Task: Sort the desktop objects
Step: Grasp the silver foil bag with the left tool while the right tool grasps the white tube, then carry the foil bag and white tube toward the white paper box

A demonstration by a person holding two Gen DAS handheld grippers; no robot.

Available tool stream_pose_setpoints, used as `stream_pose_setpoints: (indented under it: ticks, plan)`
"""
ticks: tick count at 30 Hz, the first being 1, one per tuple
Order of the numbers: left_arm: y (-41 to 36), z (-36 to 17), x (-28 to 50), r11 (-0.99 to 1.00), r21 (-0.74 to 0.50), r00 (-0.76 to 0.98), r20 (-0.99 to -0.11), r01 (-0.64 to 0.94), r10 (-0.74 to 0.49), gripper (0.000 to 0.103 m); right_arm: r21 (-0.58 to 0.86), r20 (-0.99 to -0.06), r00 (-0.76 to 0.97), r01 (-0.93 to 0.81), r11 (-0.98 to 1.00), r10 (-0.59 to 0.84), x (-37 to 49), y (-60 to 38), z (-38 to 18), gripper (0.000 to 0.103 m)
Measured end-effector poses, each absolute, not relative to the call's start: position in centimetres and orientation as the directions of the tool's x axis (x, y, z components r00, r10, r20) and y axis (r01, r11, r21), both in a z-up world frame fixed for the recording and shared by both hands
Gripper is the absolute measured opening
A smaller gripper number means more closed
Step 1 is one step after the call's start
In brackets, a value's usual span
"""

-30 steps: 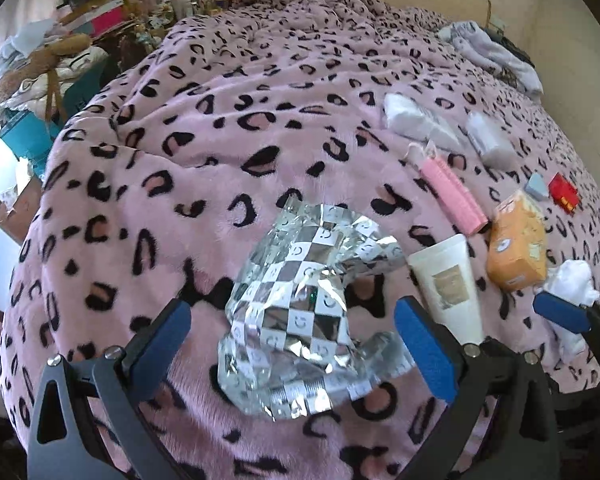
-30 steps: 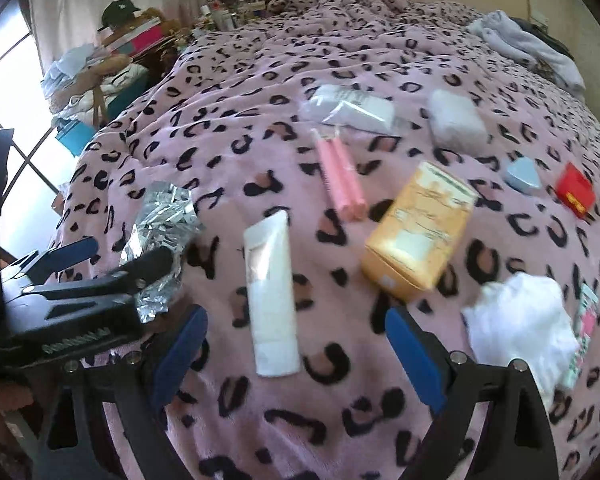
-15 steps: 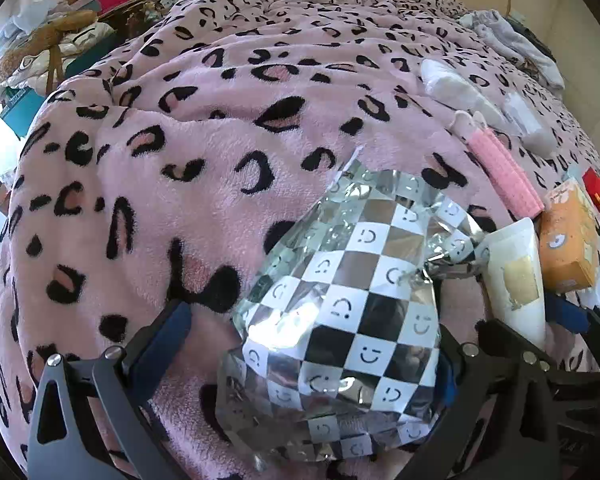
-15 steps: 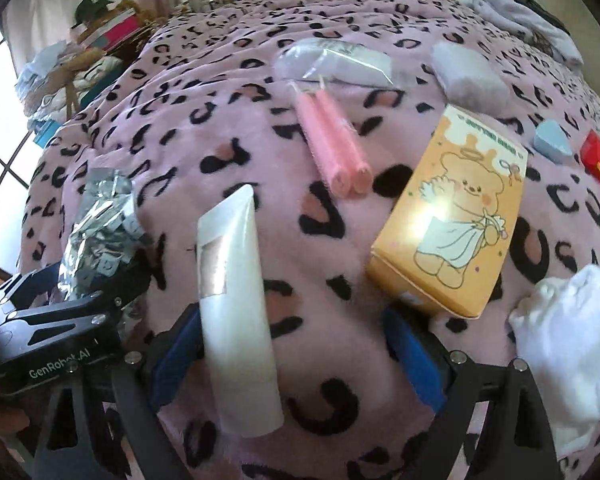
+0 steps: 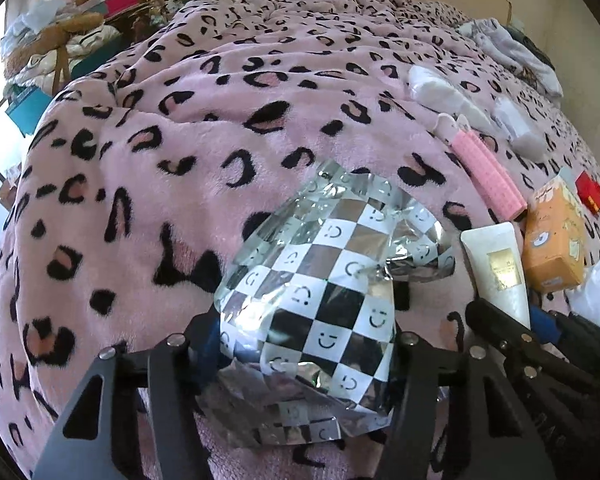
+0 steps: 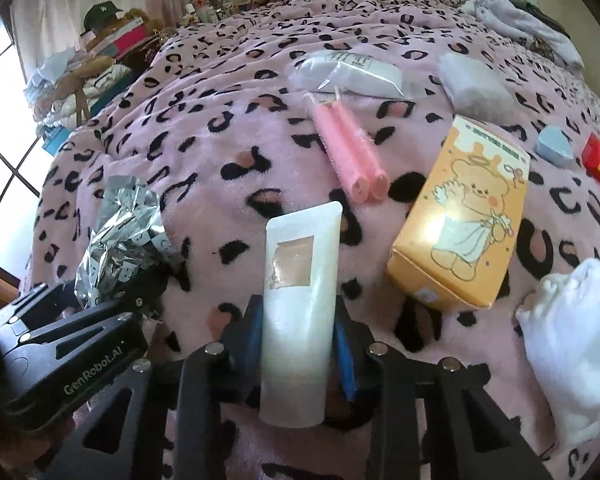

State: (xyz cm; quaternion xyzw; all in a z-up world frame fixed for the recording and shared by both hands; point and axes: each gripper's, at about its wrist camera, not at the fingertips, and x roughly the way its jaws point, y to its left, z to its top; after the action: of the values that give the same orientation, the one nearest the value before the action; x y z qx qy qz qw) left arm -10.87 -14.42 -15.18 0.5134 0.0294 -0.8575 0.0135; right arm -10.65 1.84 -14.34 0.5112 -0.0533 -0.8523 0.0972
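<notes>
**Lot record: two grasps closing on a leopard-print bed cover**

Item 1, left. The left gripper had just been closing its jaws around a crumpled silver foil bag with a black-and-white smiley checker print. The bag lay between the black arms and hid the blue pads; the foil looked squeezed at both sides, so the grip was judged made. The bag rested on the cover nearest the camera.

Item 2, centre. The right gripper had just been closing on a white squeeze tube with a tan label; its blue pads pressed the lower body from both sides. The tube lay flat, cap end toward the camera.

Item 3, right, untouched. Paired pink hair rollers, an orange carton printed with a cartoon bear and a white bunched cloth lay near the tube, apart from it.

Risks, as judged. Foil is slick and collapses, so the bag could slide out or tear on lifting. The soft tube could bulge and slip, or tip by its free end. The two grippers stood close together and could knock one another.

Surface and room. A plush pink blanket with black leopard spots covered a bed, soft and uneven. Piled clothes, boxes and a dark cap stood at far left beside a bright window; a plain beige wall ran along the right.
</notes>
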Motion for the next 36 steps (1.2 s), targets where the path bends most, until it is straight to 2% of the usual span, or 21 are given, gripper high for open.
stream_pose_setpoints:
  ticks: [12,21,28,36]
  plan:
    - [-15.2,-13.8,-8.5,-0.992,-0.054,-0.491,-0.871,0.115,-0.009,0.057,0.222,-0.830,-0.491,0.147,-0.964,-0.266,-8.7,2.1,-12.1,0.032]
    - [-14.9,-9.3,-4.8,-0.991,-0.047,-0.532,-0.846,0.124,-0.026,0.057,0.235,-0.794,-0.533,0.173,-0.956,-0.292,-5.6,2.8,-8.1,0.032]
    - [-11.2,-5.3,-2.2,-0.996,-0.028,-0.560,-0.828,0.079,-0.021,0.057,0.195,-0.793,-0.555,0.161,-0.967,-0.252,-2.4,5.1,-5.8,0.032]
    - [-5.1,-3.3,-0.1,-0.999,-0.031,-0.562,-0.827,0.014,0.018,0.057,0.183,-0.786,-0.584,0.095,-0.978,-0.204,0.5,10.3,-3.6,0.032]
